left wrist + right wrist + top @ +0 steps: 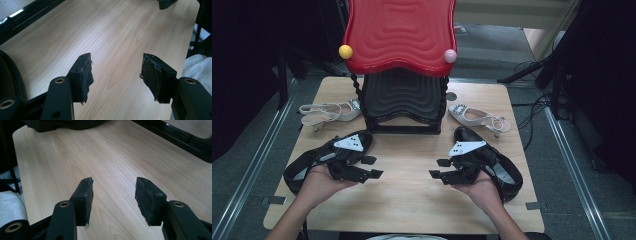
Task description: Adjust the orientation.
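Both grippers hover low over the bare wood in the middle of the table (407, 200), jaws pointing toward each other. My left gripper (373, 166) is open, and in the left gripper view nothing but table shows between its pads (116, 70). My right gripper (438, 168) is open too, also empty (113, 187). A black leather shoe (299, 170) lies under my left hand. A second black shoe (507, 175) lies under my right hand. Two white buckled heels lie farther back, one on the left (329, 112) and one on the right (477, 117).
A shoe rack stands at the table's far middle, with a red wavy top shelf (399, 35) over a black lower shelf (402, 97). A yellow ball (345, 51) and a pink ball (450, 56) cap its front posts. Cables and stands lie off the right edge.
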Demonstrator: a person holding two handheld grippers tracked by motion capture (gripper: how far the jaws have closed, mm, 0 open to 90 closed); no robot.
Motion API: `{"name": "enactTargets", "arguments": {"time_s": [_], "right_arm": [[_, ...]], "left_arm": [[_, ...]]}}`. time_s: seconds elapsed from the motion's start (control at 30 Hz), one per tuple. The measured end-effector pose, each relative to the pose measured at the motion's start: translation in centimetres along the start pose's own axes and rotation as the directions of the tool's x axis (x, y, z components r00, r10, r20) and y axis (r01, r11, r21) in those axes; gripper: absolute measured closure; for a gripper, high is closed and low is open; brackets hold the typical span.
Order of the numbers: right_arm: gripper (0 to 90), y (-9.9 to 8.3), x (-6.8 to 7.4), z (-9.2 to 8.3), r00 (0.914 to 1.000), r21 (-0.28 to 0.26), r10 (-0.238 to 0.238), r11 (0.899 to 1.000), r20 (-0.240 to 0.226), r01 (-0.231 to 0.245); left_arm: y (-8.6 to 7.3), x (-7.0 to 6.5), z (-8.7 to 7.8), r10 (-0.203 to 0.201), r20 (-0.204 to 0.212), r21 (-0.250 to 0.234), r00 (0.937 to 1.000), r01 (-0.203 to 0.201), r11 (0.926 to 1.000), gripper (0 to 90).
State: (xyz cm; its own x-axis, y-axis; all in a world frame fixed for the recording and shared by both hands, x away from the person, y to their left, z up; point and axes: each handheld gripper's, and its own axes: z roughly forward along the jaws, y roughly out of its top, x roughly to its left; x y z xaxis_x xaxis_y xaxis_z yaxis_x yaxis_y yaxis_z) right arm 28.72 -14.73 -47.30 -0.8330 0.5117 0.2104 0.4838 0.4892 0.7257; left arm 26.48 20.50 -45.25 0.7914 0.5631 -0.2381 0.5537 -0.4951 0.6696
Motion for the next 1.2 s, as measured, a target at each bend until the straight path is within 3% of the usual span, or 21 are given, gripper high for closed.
{"name": "enactTargets", "arguments": {"time_s": [0.2, 0.3, 0.33, 0.63, 0.8, 1.03, 1.07, 1.2], "right_arm": [[44.5, 0.1, -0.3, 0.4, 0.9998, 0.023, -0.017, 1.0, 0.007, 0.016], [44.6, 0.2, -0.4, 0.6, 0.9998, 0.033, -0.02, 0.999, 0.0, 0.02], [44.5, 0.2, -0.4, 0.7, 0.9999, 0.034, -0.017, 0.999, -0.003, 0.017], [43.9, 0.3, -0.6, 1.0, 0.9997, 0.041, -0.024, 0.999, -0.007, 0.024], [43.5, 0.4, -0.6, 1.2, 0.9997, 0.052, -0.024, 0.998, -0.01, 0.025], [42.3, 0.5, -0.7, 1.3, 0.9996, 0.057, -0.028, 0.998, -0.003, 0.028], [42.2, 0.5, -0.7, 1.4, 0.9996, 0.059, -0.028, 0.998, 0.0, 0.028], [41.8, 0.5, -0.7, 1.4, 0.9996, 0.06, -0.03, 0.998, 0.001, 0.03]], "left_arm": [[-0.4, 0.2, -1.3, 0.003, -0.032, 0.031, 0.9995, -0.002, 0.9995, 44.4], [-0.6, 0.4, -1.9, -0.001, -0.045, 0.014, 0.999, 0.002, 0.9999, 49.0], [-0.7, 0.7, -2.5, -0.031, -0.04, 0.007, 0.9987, 0.031, 0.9995, 48.7], [-1.5, 1.6, -4.7, -0.044, -0.067, -0.01, 0.9968, 0.043, 0.999, 50.6], [-2.0, 2.0, -5.7, -0.059, -0.082, -0.028, 0.9949, 0.057, 0.998, 59.3], [-3.1, 2.9, -7.4, -0.108, -0.119, -0.039, 0.9871, 0.104, 0.9939, 58.8], [-3.6, 3.2, -7.9, -0.132, -0.135, -0.041, 0.9821, 0.127, 0.991, 58.7], [-4.6, 3.9, -8.9, -0.162, -0.159, -0.047, 0.974, 0.156, 0.9866, 58.5]]}}
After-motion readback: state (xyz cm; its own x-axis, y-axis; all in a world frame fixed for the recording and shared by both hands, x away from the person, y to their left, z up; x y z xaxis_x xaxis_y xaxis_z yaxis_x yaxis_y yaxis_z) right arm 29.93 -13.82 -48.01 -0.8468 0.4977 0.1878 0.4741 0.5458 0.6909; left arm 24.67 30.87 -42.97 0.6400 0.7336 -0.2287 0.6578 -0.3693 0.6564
